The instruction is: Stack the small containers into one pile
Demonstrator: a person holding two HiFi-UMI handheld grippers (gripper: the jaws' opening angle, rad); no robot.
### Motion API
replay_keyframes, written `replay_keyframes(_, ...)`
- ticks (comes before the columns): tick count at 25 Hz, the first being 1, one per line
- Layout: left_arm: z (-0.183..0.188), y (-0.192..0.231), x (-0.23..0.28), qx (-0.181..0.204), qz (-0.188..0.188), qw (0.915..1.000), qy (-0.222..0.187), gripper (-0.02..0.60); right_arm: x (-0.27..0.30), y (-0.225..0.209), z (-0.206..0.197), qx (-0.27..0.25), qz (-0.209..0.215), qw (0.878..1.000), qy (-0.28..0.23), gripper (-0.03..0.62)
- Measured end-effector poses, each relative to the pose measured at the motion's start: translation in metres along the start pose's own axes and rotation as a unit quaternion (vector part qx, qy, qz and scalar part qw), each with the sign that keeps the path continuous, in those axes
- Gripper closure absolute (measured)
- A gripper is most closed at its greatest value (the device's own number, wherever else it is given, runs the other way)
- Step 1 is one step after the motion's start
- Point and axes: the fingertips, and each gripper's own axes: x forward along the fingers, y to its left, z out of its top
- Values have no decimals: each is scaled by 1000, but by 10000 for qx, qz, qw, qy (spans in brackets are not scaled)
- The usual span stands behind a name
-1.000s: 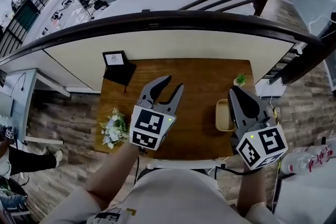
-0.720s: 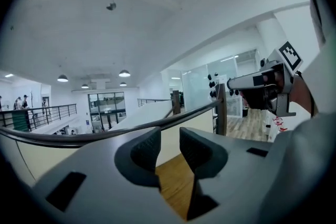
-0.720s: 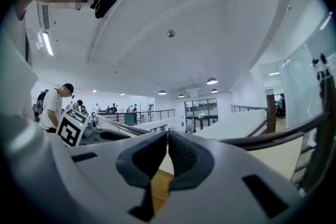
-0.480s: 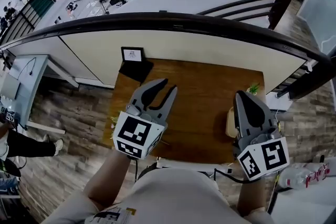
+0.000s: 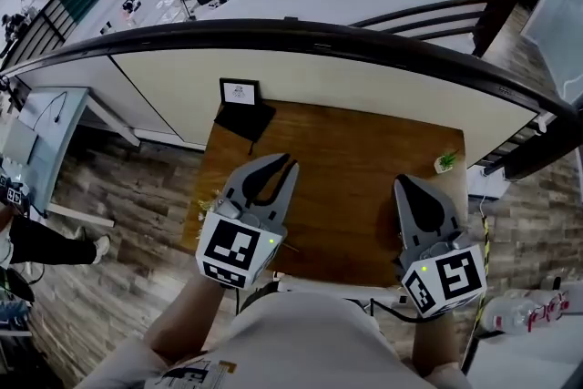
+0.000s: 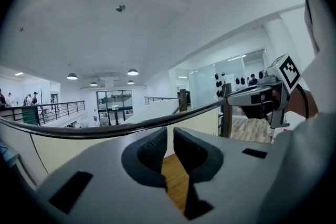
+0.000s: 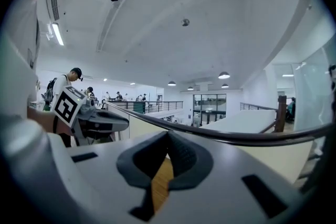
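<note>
Item: small containers, hidden from you in every view. Your left gripper [image 5: 289, 163]: over the wooden table [image 5: 351, 150], fingers just closing to a narrow slit, nothing between them. Your right gripper [image 5: 402, 184]: fingers pressed together, empty. Table's far right corner: small potted plant [image 5: 446, 161].

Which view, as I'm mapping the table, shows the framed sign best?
The head view: the framed sign stands whole at the wooden table's far left corner. Both gripper views show only a strip of tabletop past their jaws, never the sign.
</note>
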Motion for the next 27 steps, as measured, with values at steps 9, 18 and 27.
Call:
replay_keyframes(9, 9, -3, -2, 83, -86, 9999, -98, 548, -4, 5, 6, -22, 38, 10000, -16, 591)
replay_keyframes(18, 13, -5, 0, 149, -95, 9997, -137, 555, -8, 1, 8, -21, -16, 10000, -56, 591)
replay_keyframes(27, 18, -7, -5, 155, -54, 9997, -202, 555, -11, -1, 8, -21, -38, 10000, -88, 591)
